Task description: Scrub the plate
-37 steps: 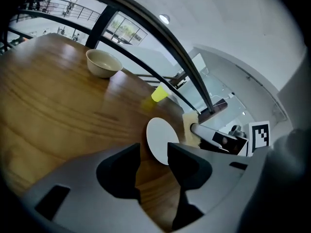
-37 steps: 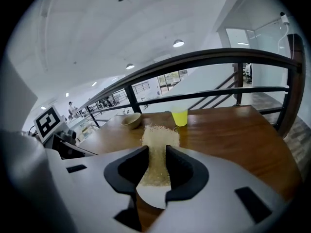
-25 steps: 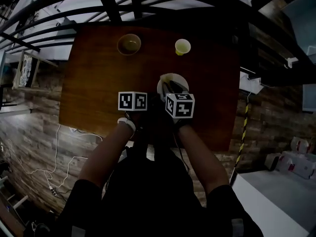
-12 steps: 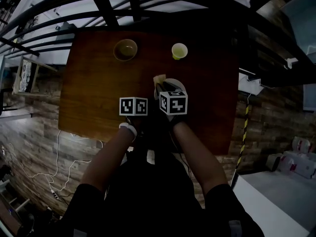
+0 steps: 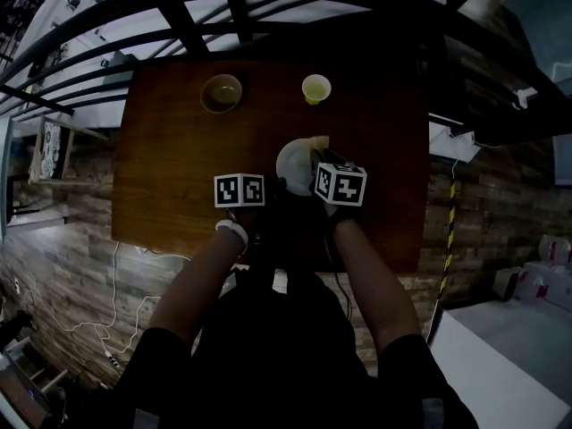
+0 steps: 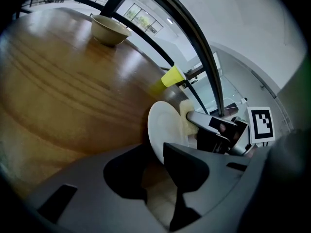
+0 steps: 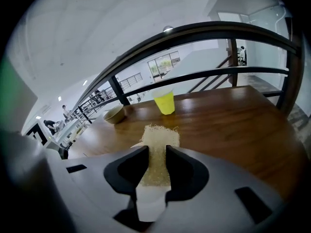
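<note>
Dark brown wood fills most of what we see: the table [image 5: 179,168] carries the white plate [image 5: 293,161] near its middle, just ahead of both our grippers. Seen from our head, the plate sits between the two marker cubes and the far edge. An olive bowl [image 5: 221,92] and a yellow-green cup [image 5: 315,88] stand well apart from it along that far side, with a black railing [image 7: 204,76] beyond them. Our left gripper [image 6: 154,152] is turned so that the plate's [image 6: 165,130] near rim runs into the gap between its jaws. Those jaws are closing on the rim, which lies against one of them, but we cannot make out that both pads press on it. Our right gripper [image 7: 156,152] is clenched on a pale, coarse scouring pad [image 7: 158,149], with both jaws squeezing its middle and its frayed end sticking out past the tips. In the left gripper view, that pad [image 6: 185,120] lies against the plate's upper face by the far rim, with the right gripper [image 6: 194,120] behind it. In the right gripper view, the cup [image 7: 164,101] stands straight ahead past the pad, and the bowl [image 7: 114,114] lies off to its left.
</note>
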The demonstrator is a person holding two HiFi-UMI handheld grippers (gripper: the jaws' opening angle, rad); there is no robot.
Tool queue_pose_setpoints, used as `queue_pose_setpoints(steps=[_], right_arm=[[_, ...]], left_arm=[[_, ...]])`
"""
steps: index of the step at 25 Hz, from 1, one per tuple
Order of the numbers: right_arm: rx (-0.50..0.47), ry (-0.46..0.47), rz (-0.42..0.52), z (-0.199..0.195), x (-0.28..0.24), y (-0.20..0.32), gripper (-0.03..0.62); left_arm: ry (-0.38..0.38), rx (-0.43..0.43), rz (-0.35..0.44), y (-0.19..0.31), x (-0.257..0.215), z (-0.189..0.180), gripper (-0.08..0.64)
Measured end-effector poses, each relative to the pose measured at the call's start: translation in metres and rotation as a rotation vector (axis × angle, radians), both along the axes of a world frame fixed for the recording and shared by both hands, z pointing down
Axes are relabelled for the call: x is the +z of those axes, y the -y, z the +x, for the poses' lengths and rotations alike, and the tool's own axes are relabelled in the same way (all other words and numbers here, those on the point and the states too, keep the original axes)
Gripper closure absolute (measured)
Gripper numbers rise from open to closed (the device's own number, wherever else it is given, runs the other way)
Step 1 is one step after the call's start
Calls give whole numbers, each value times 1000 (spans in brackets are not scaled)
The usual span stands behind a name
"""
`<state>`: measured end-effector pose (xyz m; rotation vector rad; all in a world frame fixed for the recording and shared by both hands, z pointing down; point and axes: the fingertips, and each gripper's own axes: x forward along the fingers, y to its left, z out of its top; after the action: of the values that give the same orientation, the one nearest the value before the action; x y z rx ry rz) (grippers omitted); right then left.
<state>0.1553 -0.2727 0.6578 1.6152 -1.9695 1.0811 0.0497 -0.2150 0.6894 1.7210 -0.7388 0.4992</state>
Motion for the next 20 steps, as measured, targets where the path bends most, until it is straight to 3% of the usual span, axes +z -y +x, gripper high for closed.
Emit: queue_pose_setpoints(steps=[9,12,20], right_arm=[[85,26,12,31,-12,-14,472],[54,36,16,13,-15,-18,472],[-139,58,2,-73,-14,-18,472]], left_arm=[[17,19,8,-6,-1,-1,453],[11,19,8,-8,-1,0,453],[-43,30,10,-15,-2,1,454]])
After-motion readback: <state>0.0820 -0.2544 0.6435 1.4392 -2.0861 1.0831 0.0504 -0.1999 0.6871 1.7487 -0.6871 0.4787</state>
